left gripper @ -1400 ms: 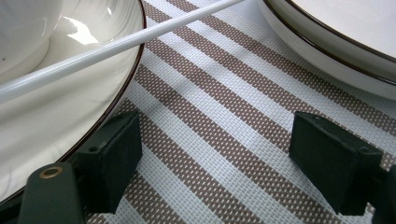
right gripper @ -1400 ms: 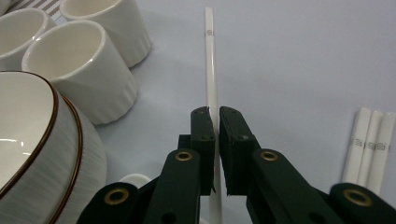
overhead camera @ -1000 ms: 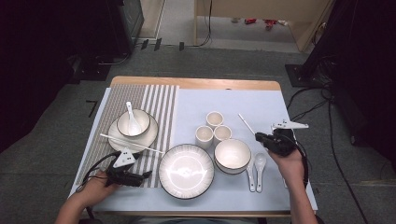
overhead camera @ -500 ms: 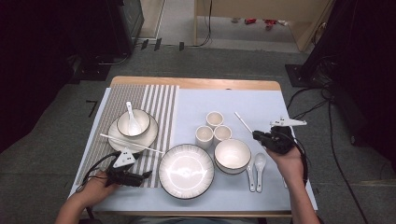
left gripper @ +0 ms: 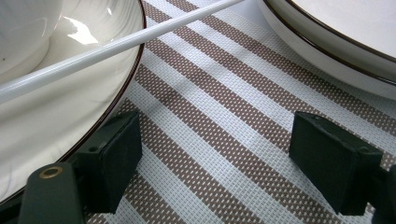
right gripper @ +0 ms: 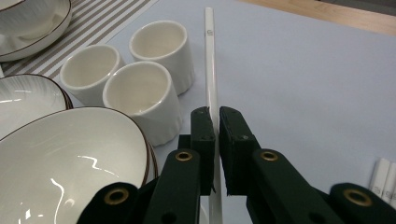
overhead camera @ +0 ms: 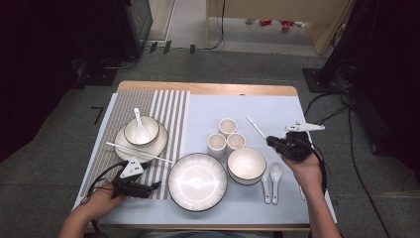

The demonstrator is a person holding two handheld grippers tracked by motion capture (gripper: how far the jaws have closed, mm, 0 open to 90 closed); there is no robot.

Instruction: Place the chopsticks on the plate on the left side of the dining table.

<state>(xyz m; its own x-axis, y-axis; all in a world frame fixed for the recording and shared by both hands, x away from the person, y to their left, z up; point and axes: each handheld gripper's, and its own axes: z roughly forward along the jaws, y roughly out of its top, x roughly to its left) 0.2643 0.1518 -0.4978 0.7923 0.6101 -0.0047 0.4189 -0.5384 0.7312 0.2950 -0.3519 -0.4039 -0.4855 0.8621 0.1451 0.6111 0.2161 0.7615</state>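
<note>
Wooden table (overhead camera: 208, 88) with a pale blue cloth (overhead camera: 277, 109) at frame centre and a grey-and-white striped woven placemat (overhead camera: 171, 106) at left; the mat's weave is resolved in the left gripper view. Large round white ribbed plate with dark rim (overhead camera: 197, 181), lower centre, empty. Left of it, a white dark-rimmed plate (overhead camera: 121, 144) carries a small white bowl (overhead camera: 148, 130) containing a white ceramic spoon (overhead camera: 139, 124); a long white chopstick (overhead camera: 138, 152) lies across this plate's near edge onto the mat. Right of centre, a white dark-rimmed bowl (overhead camera: 246, 164), empty, with three white ceramic cups (overhead camera: 227, 127) clustered above it, all empty as the right gripper view confirms. Two further white spoons (overhead camera: 275, 174) lie right of the bowl.

The left gripper (overhead camera: 148, 188), lower left in the high view, rests on the mat; its own view shows its jaws standing wide apart with bare mat between them, the plate's rim at the left and the chopstick crossing the upper left, cut off by the frame edge. The right gripper (overhead camera: 271, 142), right of centre, is clamped narrowly on a second white chopstick (right gripper: 211, 70), which extends toward the upper centre of its view, just beside the cups; whether its far end touches the cloth cannot be told. Some white sticks (right gripper: 385, 179), cut off at the lower right, are hard to identify.
</note>
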